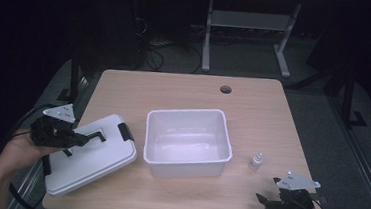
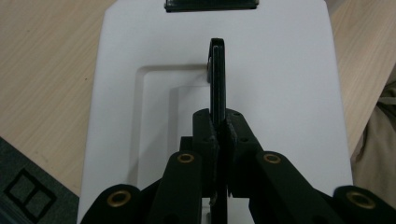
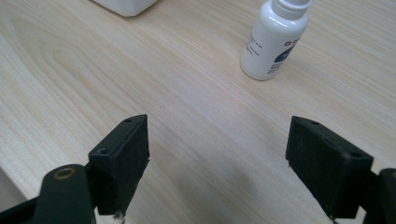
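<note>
Dim room beyond, with desk legs and cables on the floor; pale wooden table (image 1: pixel 254 97) under good light. White open tub (image 1: pixel 188 141) at centre, small white dropper bottle (image 1: pixel 256 161) just right of it, standing upright and apart from the tub. White lid (image 1: pixel 91 155) lying flat at near left, long axis running from near left toward far right, black latch (image 1: pixel 125 131) at its far end. Black handle (image 2: pixel 217 77) raised on edge from the lid's recess, in line with that long axis and straight ahead of the left gripper (image 2: pixel 219 135). Left gripper clamped shut on the near end of the handle, pads pressed to both flat sides; forearm entering from near left, gripper held roughly level and pointing right toward the tub. Right gripper (image 3: pixel 217 163) parked at near right just above the table, jaws spread wide with nothing between them, bottle ahead of it and well apart. Judged: lid carried by the left hand, tub lying to its right, so the coming move turns on that rightward gap.
</note>
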Motion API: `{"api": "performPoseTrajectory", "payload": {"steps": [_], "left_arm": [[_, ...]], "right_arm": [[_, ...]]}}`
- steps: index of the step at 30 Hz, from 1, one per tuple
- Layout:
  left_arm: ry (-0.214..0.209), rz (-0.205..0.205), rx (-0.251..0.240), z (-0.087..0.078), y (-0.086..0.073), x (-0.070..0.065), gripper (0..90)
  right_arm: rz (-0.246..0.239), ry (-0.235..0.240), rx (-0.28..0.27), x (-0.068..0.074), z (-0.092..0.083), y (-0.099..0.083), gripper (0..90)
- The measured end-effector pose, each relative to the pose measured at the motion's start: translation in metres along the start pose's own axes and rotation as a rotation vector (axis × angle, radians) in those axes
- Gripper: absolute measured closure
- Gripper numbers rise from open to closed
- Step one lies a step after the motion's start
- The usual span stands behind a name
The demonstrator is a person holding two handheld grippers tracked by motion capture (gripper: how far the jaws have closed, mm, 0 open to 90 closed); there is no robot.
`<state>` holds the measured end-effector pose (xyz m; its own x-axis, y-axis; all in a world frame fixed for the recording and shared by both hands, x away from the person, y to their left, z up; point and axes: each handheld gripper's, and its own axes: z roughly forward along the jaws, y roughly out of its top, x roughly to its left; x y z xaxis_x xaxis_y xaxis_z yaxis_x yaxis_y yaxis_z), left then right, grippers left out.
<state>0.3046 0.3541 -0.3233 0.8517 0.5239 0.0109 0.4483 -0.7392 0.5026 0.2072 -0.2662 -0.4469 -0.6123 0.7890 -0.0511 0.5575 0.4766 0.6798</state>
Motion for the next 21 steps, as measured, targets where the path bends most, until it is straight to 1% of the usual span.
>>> {"api": "performPoseTrajectory", "payload": {"steps": [1,2,10,11,12,14,15,16,17,20,21], "left_arm": [[-0.002,0.001,0.005,0.006,-0.001,0.000,84.3],[-0.002,0.001,0.005,0.006,-0.001,0.000,84.3],[-0.016,-0.002,0.022,0.031,-0.007,0.000,84.3],[-0.019,0.002,0.032,0.037,-0.008,0.000,84.3],[-0.019,0.002,0.032,0.037,-0.008,0.000,84.3],[-0.026,0.004,0.038,0.043,-0.008,-0.001,84.2],[-0.025,0.014,0.043,0.048,-0.008,0.000,84.2],[-0.025,0.014,0.043,0.048,-0.008,0.000,84.3],[-0.015,0.010,0.039,0.053,-0.007,0.000,84.3],[-0.005,0.011,0.033,0.057,-0.006,0.001,84.3],[-0.001,0.012,0.038,0.061,-0.005,0.002,84.3]], "right_arm": [[0.001,0.000,0.002,0.000,0.000,0.000,21.0],[0.001,0.000,0.002,0.000,0.000,0.000,21.0],[0.003,0.000,0.004,0.000,0.001,0.000,21.0],[0.005,0.000,0.006,0.000,0.001,0.000,21.0],[0.005,0.000,0.006,0.000,0.001,0.000,21.0],[0.005,0.001,0.005,0.000,0.001,0.000,21.0],[0.003,0.003,0.005,0.001,0.002,0.000,21.0],[0.003,0.003,0.005,0.001,0.002,0.000,21.0],[0.002,0.004,0.010,0.001,0.002,0.000,20.9],[0.000,0.004,0.011,0.001,0.002,0.000,20.9],[0.001,0.005,0.012,0.001,0.003,-0.001,21.0]]}}
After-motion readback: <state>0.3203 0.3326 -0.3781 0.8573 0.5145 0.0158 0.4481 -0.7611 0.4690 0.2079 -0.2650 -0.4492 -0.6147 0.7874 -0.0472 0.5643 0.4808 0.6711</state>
